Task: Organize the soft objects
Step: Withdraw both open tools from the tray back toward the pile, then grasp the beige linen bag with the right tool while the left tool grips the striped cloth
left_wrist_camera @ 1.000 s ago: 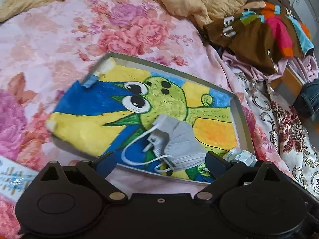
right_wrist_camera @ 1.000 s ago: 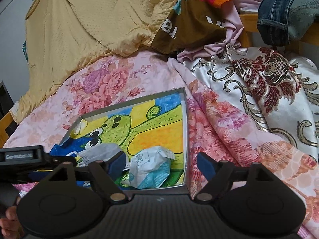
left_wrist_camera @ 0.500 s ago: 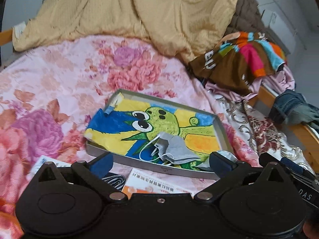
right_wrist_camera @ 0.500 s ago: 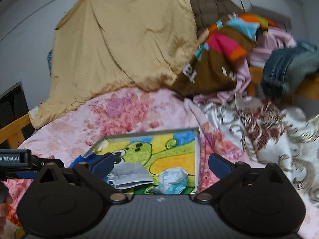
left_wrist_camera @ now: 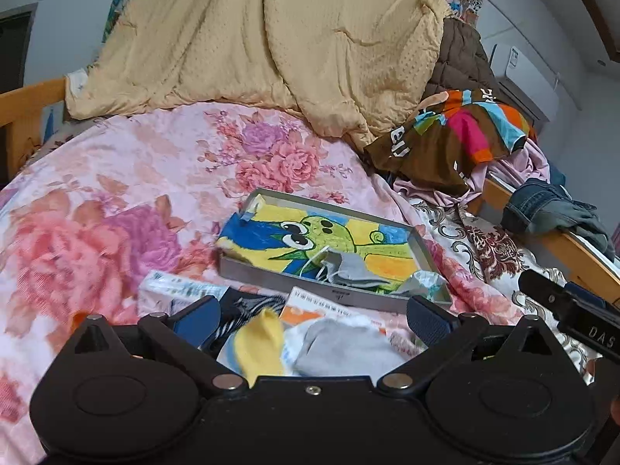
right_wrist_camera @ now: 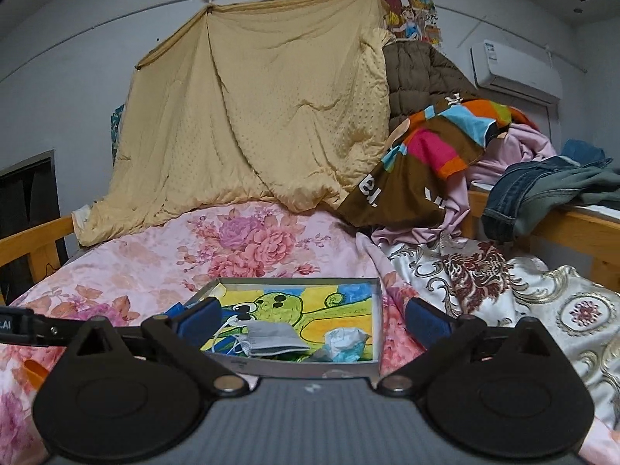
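Note:
A grey tray (left_wrist_camera: 267,273) with a cartoon lining lies on the floral bed; it also shows in the right wrist view (right_wrist_camera: 286,366). In it lie a grey face mask (left_wrist_camera: 350,269) (right_wrist_camera: 271,335) and a crumpled white-blue mask (left_wrist_camera: 426,281) (right_wrist_camera: 345,343). My left gripper (left_wrist_camera: 312,316) is open and empty, held back from the tray over a yellow sock (left_wrist_camera: 259,343), a grey sock (left_wrist_camera: 345,343) and a striped item (left_wrist_camera: 236,317). My right gripper (right_wrist_camera: 312,319) is open and empty, just short of the tray's near wall.
Paper packets (left_wrist_camera: 178,286) and an orange-white leaflet (left_wrist_camera: 329,312) lie by the socks. A yellow quilt (right_wrist_camera: 252,124), a colourful brown garment (right_wrist_camera: 426,159), jeans (right_wrist_camera: 542,190) and a patterned satin cover (right_wrist_camera: 484,279) crowd the back and right. Wooden bed rails (right_wrist_camera: 35,240) border the bed.
Both grippers pulled back and up from the tray, which now looks smaller. Socks and packets came into the left view. Both stayed open and empty.

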Motion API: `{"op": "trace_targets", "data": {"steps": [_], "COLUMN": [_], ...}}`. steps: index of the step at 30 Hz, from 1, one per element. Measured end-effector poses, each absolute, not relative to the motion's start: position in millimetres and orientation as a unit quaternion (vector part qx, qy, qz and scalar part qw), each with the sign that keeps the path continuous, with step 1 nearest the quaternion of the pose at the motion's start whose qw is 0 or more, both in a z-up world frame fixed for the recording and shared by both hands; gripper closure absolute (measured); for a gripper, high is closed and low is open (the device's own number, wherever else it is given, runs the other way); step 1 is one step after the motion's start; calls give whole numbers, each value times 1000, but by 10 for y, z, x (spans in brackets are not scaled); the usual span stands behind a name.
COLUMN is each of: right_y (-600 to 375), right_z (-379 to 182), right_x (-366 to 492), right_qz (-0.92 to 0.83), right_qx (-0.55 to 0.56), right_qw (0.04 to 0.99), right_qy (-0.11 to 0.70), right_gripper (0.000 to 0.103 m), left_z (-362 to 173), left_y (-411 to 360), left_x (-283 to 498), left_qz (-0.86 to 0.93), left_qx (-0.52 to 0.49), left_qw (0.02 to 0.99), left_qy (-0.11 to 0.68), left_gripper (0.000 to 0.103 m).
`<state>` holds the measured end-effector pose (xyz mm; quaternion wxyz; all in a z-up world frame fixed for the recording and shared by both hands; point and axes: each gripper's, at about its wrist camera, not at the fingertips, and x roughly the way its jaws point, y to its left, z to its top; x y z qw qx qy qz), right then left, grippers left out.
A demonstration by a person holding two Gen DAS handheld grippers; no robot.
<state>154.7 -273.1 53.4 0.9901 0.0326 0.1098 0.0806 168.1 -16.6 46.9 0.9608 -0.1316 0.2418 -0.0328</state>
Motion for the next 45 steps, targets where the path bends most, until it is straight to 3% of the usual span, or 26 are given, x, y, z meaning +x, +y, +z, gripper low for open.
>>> {"op": "trace_targets", "data": {"steps": [18, 25, 45], "right_y": [-2434, -2345, -1927], "right_z": [400, 313, -91], "right_x": [633, 480, 571], "right_qz": [90, 100, 149], "right_qx": [-7, -9, -55], "right_qw": [989, 982, 953], "right_qy": [118, 158, 258], "right_gripper": [0, 0, 0], "left_z": [382, 186, -75], "left_y": [-82, 117, 197], "left_x": [698, 445, 720], "left_qz": [-45, -42, -30], "left_qx": [-73, -68, -90], "left_qw": [970, 967, 954], "left_qy": [227, 241, 284], "left_gripper": [1, 1, 1]}}
